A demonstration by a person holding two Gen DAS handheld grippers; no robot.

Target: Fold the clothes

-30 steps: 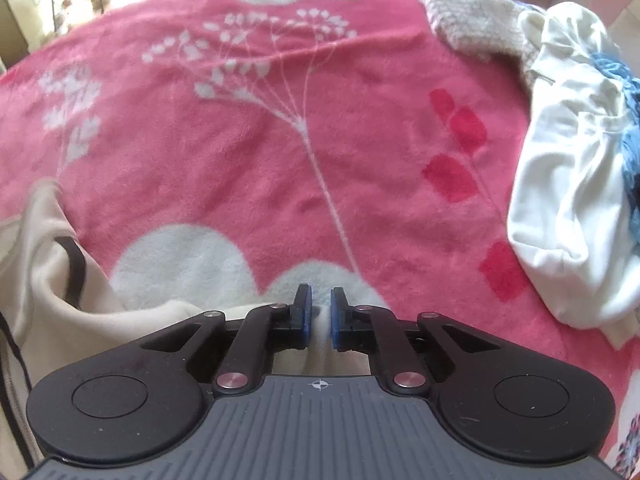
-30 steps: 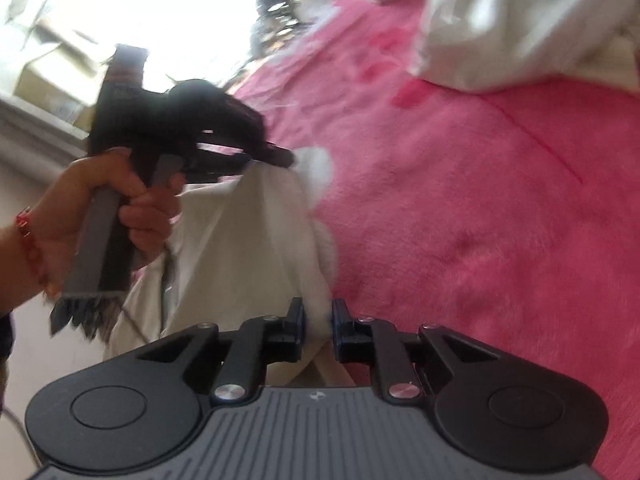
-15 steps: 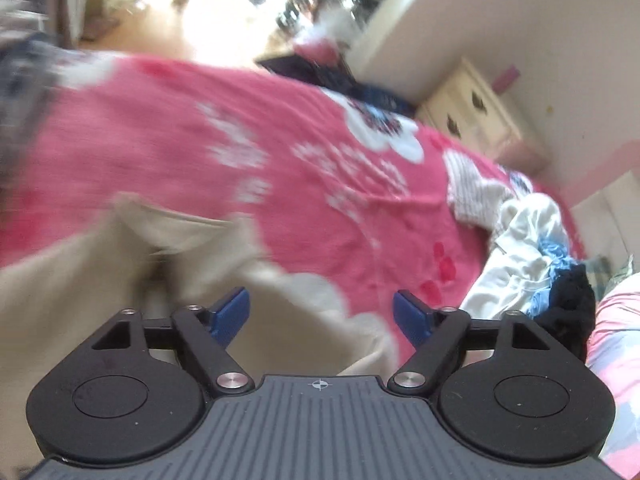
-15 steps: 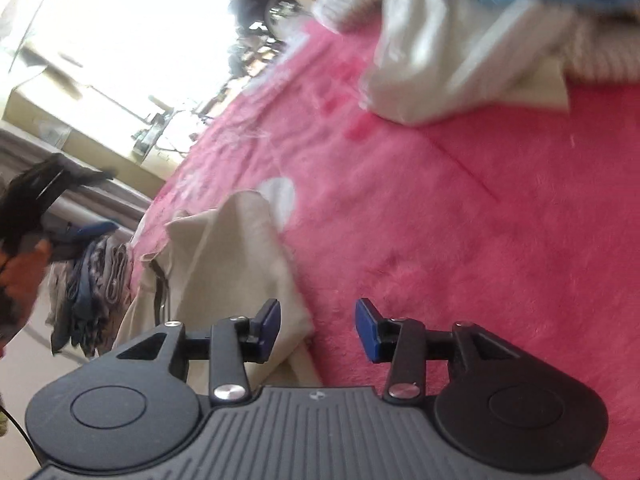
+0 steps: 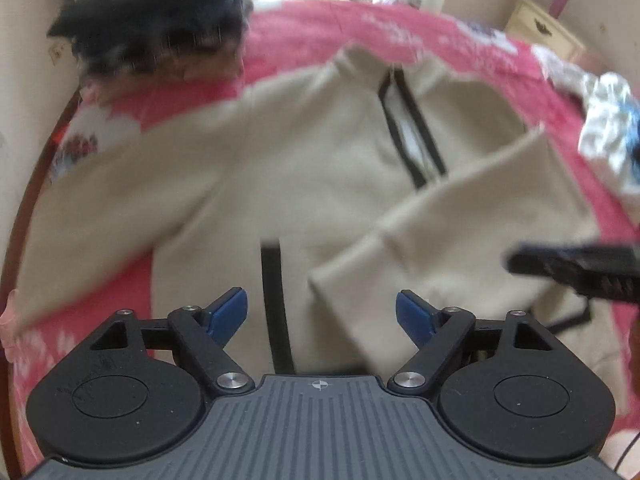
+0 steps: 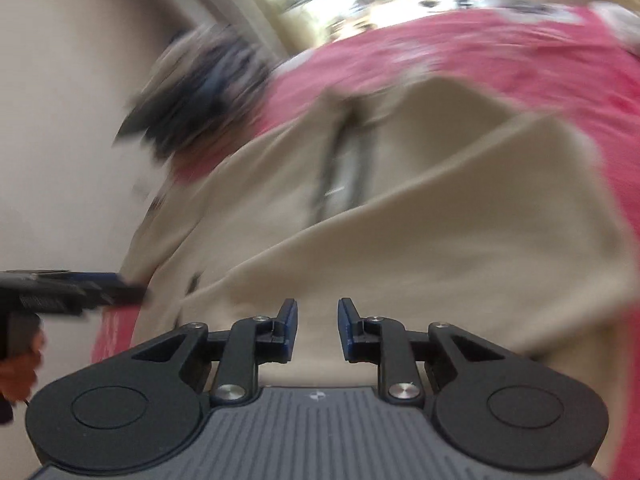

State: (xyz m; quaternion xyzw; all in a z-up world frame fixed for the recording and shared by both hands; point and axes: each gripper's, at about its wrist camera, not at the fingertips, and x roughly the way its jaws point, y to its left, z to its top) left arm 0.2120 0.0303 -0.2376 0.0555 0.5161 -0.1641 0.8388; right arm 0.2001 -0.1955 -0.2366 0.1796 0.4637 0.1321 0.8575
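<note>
Beige pullover [image 5: 320, 168] lies spread on pink blanket [image 5: 304, 32], both hand-held grippers empty.

Bare pink bed [image 5: 304, 32] lies open beyond the beige pullover [image 5: 320, 152]. A dark clothes heap [image 5: 152, 36] blocks far left; a white pile [image 5: 608, 120] crowds the right.

The left hand-held gripper [image 5: 320, 314] has its two blue fingers [image 5: 228, 312] spread wide apart and holds nothing. The right hand-held gripper [image 6: 317, 328] has its fingers parted by a narrower gap, also empty.
</note>
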